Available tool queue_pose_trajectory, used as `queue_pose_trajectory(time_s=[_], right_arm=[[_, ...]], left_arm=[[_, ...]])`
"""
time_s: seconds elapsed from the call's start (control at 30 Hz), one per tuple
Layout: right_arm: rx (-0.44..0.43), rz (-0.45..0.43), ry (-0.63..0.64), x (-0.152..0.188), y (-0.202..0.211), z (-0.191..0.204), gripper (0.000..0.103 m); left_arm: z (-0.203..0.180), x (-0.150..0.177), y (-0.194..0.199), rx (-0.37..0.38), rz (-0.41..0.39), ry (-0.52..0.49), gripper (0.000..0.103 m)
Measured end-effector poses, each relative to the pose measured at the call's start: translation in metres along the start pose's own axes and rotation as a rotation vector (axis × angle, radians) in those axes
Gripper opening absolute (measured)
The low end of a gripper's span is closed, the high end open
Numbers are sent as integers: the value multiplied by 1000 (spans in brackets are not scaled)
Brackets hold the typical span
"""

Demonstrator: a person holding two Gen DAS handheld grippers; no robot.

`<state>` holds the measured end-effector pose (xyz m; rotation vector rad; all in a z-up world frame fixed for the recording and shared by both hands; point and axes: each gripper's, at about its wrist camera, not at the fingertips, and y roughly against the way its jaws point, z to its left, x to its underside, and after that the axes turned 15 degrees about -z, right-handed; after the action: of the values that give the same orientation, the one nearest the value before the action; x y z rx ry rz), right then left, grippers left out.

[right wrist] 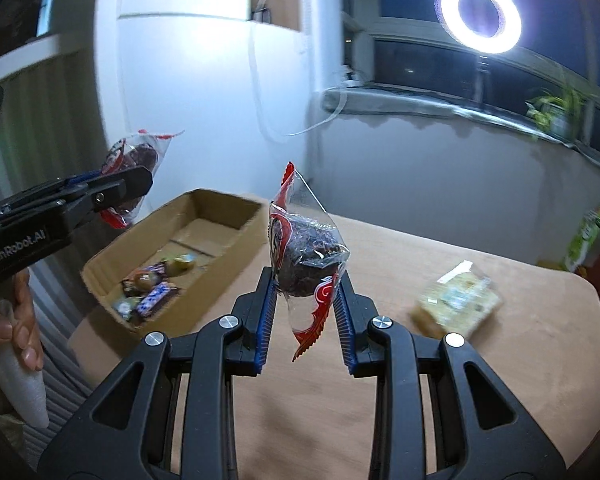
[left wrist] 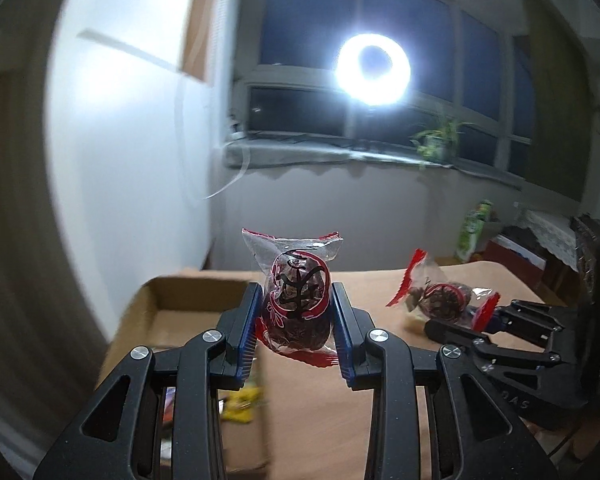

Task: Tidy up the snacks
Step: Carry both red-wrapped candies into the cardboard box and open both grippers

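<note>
My left gripper (left wrist: pixel 296 300) is shut on a clear red-trimmed packet with a dark round snack (left wrist: pixel 296 304), held in the air above the near end of an open cardboard box (left wrist: pixel 172 292). It also shows in the right wrist view (right wrist: pixel 134 160). My right gripper (right wrist: pixel 306 286) is shut on a second packet of the same kind (right wrist: pixel 306 256), held above the tan table (right wrist: pixel 500 360). The right gripper with its packet (left wrist: pixel 440 300) shows in the left wrist view too. The box (right wrist: pixel 236 248) holds several wrapped candies (right wrist: pixel 152 292).
A pale wrapped snack (right wrist: pixel 458 304) lies on the table to the right. A green carton (right wrist: pixel 588 232) stands past the far table edge. A white wall, a window sill with a plant (left wrist: pixel 436 140) and a ring light (left wrist: pixel 374 68) lie behind.
</note>
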<state>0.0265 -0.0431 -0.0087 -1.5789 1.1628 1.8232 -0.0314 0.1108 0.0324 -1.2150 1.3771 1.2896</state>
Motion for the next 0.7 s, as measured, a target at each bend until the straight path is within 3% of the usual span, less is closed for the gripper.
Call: queue_pose_trajectory(time_s=[0.37,0.7], right_arm=[[-167,35,60,0,-52,75,29],[-244,55,76,-2,-96,103,30]], left_arm=[[75,32,15,-154,71,59,32],[91,51,-2,-157,130,86,34]])
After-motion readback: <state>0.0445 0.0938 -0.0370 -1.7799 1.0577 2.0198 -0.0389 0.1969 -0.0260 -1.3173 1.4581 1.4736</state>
